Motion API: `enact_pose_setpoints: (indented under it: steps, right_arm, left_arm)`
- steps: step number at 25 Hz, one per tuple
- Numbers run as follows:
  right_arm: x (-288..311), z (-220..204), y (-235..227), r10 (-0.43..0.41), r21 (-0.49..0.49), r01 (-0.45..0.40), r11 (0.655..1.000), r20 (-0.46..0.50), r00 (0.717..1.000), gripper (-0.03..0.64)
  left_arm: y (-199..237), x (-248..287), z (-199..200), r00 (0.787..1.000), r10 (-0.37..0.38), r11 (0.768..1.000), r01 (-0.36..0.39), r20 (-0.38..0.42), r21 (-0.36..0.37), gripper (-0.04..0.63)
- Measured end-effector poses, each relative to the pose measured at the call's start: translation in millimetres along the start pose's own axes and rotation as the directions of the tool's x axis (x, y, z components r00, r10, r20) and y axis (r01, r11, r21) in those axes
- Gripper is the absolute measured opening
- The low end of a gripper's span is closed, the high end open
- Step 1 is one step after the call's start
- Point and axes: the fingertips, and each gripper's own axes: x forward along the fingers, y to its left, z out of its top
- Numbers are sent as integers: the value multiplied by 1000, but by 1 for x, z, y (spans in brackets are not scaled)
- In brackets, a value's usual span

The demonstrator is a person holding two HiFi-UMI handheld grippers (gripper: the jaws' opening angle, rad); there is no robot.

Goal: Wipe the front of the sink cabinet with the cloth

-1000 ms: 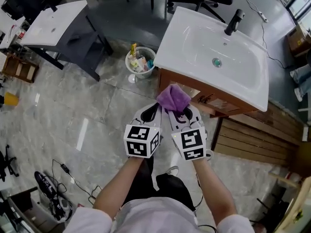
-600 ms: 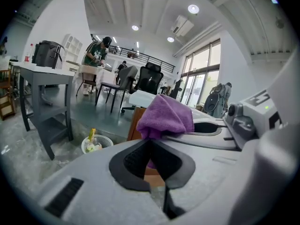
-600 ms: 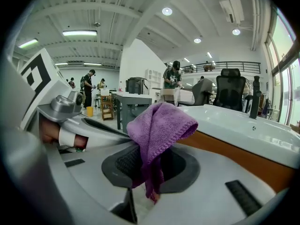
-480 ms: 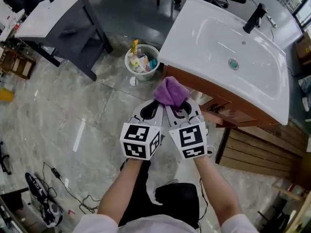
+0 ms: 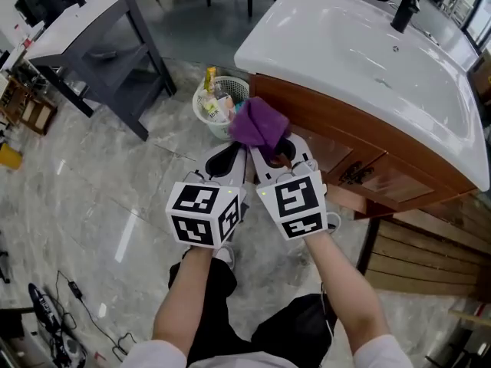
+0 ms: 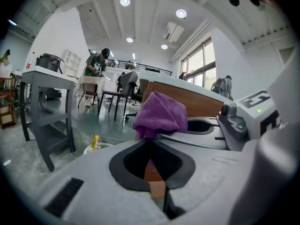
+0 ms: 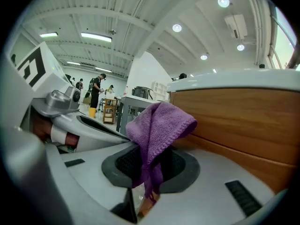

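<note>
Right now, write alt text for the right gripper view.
The right claw is shut on a purple cloth, which stands up in a fold near the wooden cabinet front under the white sink. The left gripper lies close alongside, at left.

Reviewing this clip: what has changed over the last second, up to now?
The left tool and right tool have moved forward together toward the wooden front of the sink cabinet, bringing the purple cloth close up to it; whether it touches cannot be told. Unchanged: the right tool stays shut on the purple cloth, the left tool stays shut beside it, and nothing was let go.
</note>
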Motion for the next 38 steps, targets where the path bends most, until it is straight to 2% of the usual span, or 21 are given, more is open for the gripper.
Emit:
enact_pose_setpoints:
  steps: [7, 16, 25, 34, 38]
  right_arm:
    - [9, -25, -2, -23, -43, 27, 999, 96, 995, 77]
    - [0, -29, -8, -50, -67, 63, 996, 182, 982, 77]
    - [-20, -39, -24, -95, -75, 111, 991, 186, 978, 77]
    - [-53, -58, -50, -176, -56, 188, 981, 177, 968, 77]
    - [-69, -67, -65, -213, -22, 220, 975, 165, 963, 77]
  left_arm:
    - [2, 18, -24, 997, 6, 1000, -7, 74, 18, 3]
    - [-14, 13, -32, 991, -19, 998, 11, 135, 63, 3]
    - [-34, 18, -36, 989, -40, 997, 31, 144, 69, 3]
    - [-64, 30, -44, 985, -98, 993, 86, 141, 86, 3]
    - [-72, 36, -52, 983, -128, 991, 121, 129, 60, 3]
